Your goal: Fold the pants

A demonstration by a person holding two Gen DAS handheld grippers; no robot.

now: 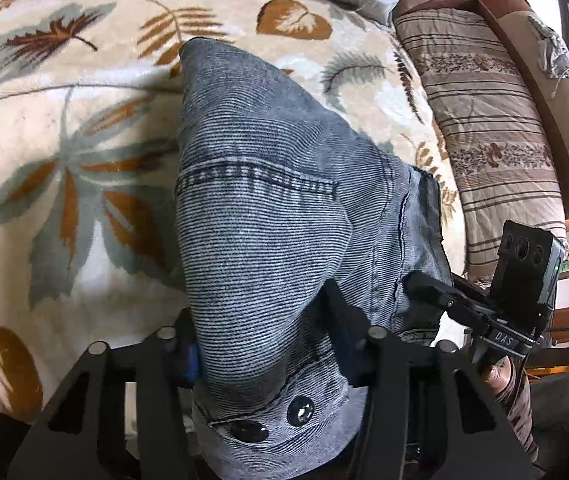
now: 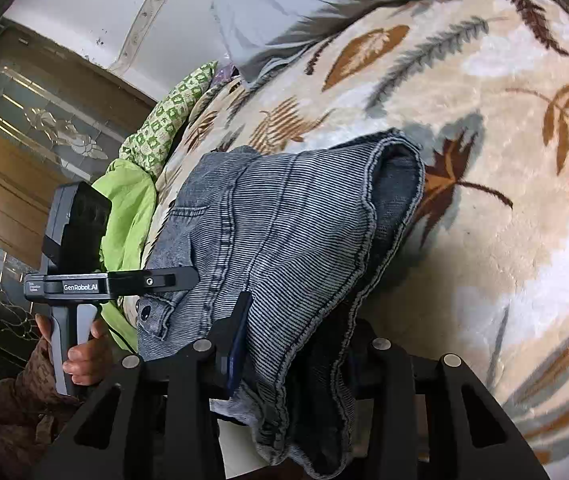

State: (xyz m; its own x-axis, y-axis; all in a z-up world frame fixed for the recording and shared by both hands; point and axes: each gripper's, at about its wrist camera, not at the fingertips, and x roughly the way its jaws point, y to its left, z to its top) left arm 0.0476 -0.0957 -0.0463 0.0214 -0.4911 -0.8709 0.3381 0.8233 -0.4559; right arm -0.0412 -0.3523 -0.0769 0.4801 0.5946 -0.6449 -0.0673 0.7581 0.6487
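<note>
Blue-grey denim pants (image 1: 268, 208) lie folded in a bundle on a cream blanket with leaf print (image 1: 64, 140). My left gripper (image 1: 264, 344) is shut on the waistband end with its two dark buttons (image 1: 300, 412). My right gripper (image 2: 296, 344) is shut on the hem and seam edge of the pants (image 2: 284, 220). The right gripper also shows in the left wrist view (image 1: 428, 292), touching the pants' right edge. The left gripper shows in the right wrist view (image 2: 188, 276), its finger on the pants near the buttons.
A grey pillow (image 2: 324, 8) lies at the far end of the bed. Green cloths (image 2: 132, 208) are heaped beside the blanket (image 2: 504, 200). A striped brown mattress side (image 1: 484, 120) and wooden frame run along the right in the left wrist view.
</note>
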